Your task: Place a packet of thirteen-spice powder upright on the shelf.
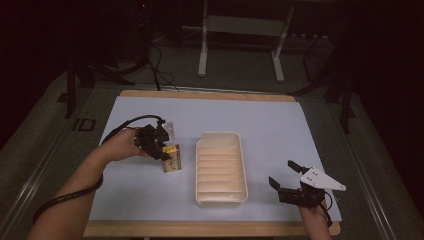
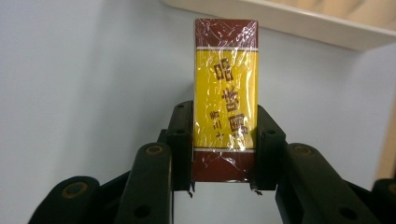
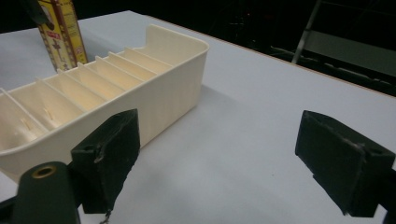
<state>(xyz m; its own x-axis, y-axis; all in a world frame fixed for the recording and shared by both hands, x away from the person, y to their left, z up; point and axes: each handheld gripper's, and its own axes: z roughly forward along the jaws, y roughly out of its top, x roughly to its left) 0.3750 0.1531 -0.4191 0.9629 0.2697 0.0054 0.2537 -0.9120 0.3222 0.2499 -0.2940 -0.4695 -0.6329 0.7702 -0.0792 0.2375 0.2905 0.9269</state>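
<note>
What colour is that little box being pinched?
Yellow with dark red ends and red lettering, clearest in the left gripper view.

The yellow and maroon carton (image 2: 225, 98) has glossy, crinkled plastic film; beside it, the cream plastic divided tray (image 1: 221, 199) looks smooth and matt.

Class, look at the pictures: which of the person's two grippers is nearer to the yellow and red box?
Left. The left gripper is shut on the yellow and red box, left of the white tray. The right gripper hangs open on the tray's far side, well apart.

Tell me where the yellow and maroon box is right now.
In the high view the yellow and maroon box stands upright on the table's left half, beside the cream tray, clamped in the left gripper.
</note>
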